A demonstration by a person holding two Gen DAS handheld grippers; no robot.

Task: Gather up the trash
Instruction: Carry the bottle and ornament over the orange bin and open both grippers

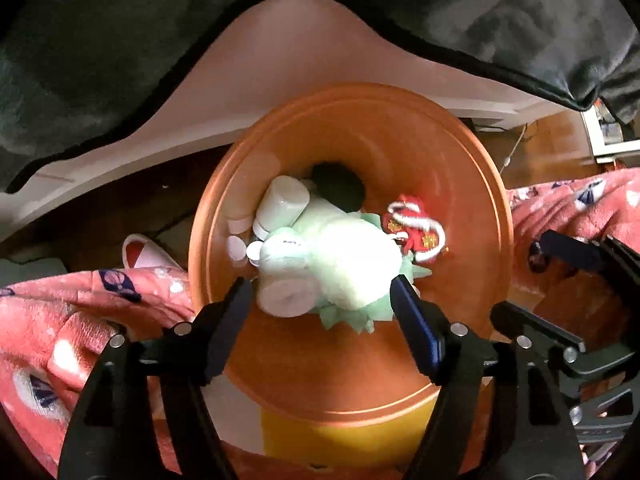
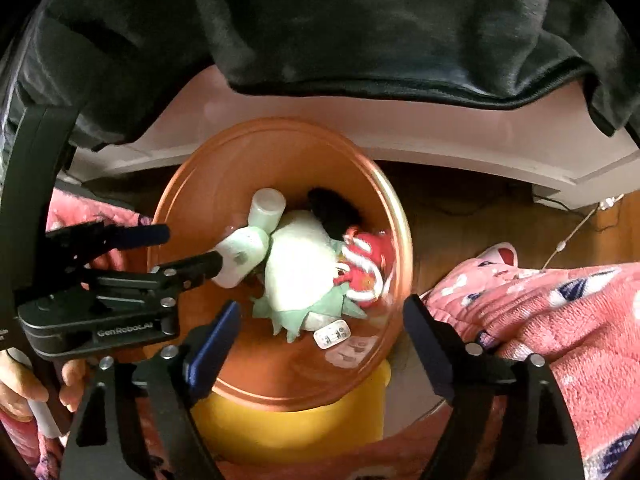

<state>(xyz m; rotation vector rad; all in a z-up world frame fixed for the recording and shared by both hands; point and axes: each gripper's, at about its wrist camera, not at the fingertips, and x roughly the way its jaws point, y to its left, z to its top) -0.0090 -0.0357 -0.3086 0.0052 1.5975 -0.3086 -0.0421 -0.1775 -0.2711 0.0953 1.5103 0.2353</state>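
An orange bin (image 1: pixel 460 168) (image 2: pixel 192 184) stands below both grippers and holds trash: a white and green plush toy (image 1: pixel 352 256) (image 2: pixel 298 264), white bottles (image 1: pixel 282 200) (image 2: pixel 266 206), a white roll (image 1: pixel 286 296) (image 2: pixel 240 256), a red and white ornament (image 1: pixel 416 228) (image 2: pixel 366 268) and something black (image 1: pixel 340 184) (image 2: pixel 330 208). My left gripper (image 1: pixel 320 292) is open and empty above the bin's mouth; it also shows in the right wrist view (image 2: pixel 184 248). My right gripper (image 2: pixel 322 312) is open and empty over the bin's near rim; it also shows in the left wrist view (image 1: pixel 560 280).
A pink patterned blanket (image 1: pixel 80 320) (image 2: pixel 552 320) lies on both sides of the bin. A dark garment (image 1: pixel 120 60) (image 2: pixel 340 28) hangs over a pale ledge (image 1: pixel 300 48) behind. A yellow object (image 1: pixel 340 440) (image 2: pixel 288 424) sits under the bin. Wooden floor (image 2: pixel 460 220) lies to the right.
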